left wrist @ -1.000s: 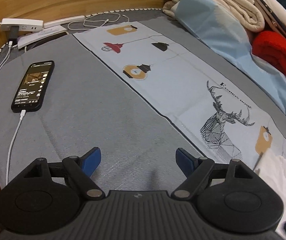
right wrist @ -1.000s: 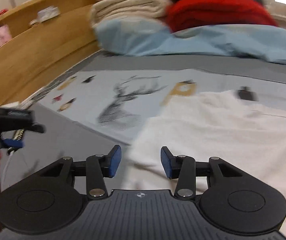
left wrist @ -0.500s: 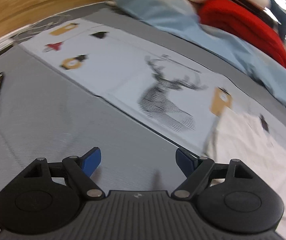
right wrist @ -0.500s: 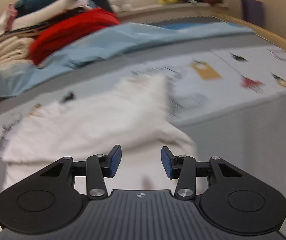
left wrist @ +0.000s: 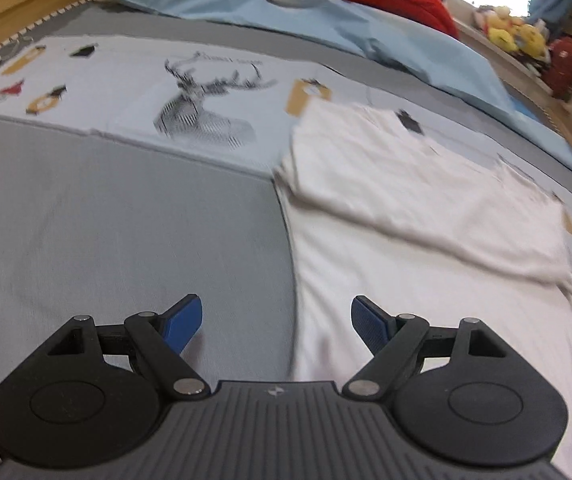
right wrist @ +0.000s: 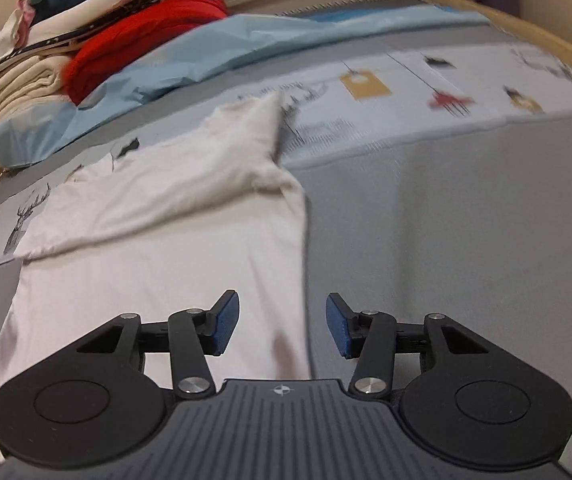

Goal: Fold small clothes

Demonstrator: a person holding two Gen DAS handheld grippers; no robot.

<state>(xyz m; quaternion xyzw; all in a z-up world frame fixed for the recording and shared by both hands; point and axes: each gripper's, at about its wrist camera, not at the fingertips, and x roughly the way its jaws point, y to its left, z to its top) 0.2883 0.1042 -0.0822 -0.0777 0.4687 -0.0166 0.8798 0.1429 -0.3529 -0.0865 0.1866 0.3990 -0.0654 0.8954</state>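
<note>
Both claws hang spread wide and hold nothing: the left claw (left wrist: 275,318) sits low over the left side edge of the white shirt (left wrist: 406,248), with one blue fingertip above the grey bedspread (left wrist: 105,208) and the other above the cloth, while the right claw (right wrist: 281,328) straddles the opposite side edge in the same way. That mirrored placement looks deliberate, since a fingertip on each side of a hem lets a claw close on the edge and lift it, and taking both sides together would keep the fabric level while it is carried over. The shirt lies flat on the bed, partly over the pale printed panel (left wrist: 205,92) with the deer drawing. Its far part is already doubled toward the near end, leaving a soft ridge across the middle, so I judge one fold made and another due. A red blanket (right wrist: 137,36) and a light blue sheet (right wrist: 221,48) are heaped well behind, out of the working area.
</note>
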